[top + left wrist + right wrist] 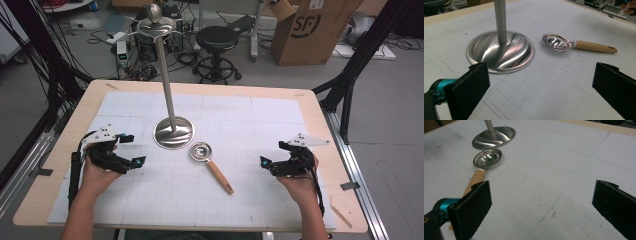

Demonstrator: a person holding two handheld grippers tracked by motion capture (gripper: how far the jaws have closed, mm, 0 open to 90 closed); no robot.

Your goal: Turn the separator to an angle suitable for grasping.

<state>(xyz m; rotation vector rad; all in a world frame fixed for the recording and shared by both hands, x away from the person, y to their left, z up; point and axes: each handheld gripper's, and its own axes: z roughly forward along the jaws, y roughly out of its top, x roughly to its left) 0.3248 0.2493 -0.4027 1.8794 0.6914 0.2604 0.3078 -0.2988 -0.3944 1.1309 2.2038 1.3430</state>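
— Where do things stand?

— Nothing picked up yet, as far as I can judge. The wooden-handled strainer spoon lies flat on the tabletop, bowl toward the steel stand, handle pointing back toward the person. The hook ring at the stand's top carries nothing. (My guess: the spoon is meant to end up there.) So the grasp, the lift and the placing all look to be ahead.

— And the tongs?

— Left tongs spread wide, holding nothing, resting low at the left. Right tongs likewise agape and empty, at the right.

— Spoon relative to them?

— Between the two, apart from both. In the left gripper view it lies ahead and to the right, beyond the stand's base, bowl just beside that base, not touching. In the right gripper view the handle runs behind the left jaw, so the right tongs look the nearer.
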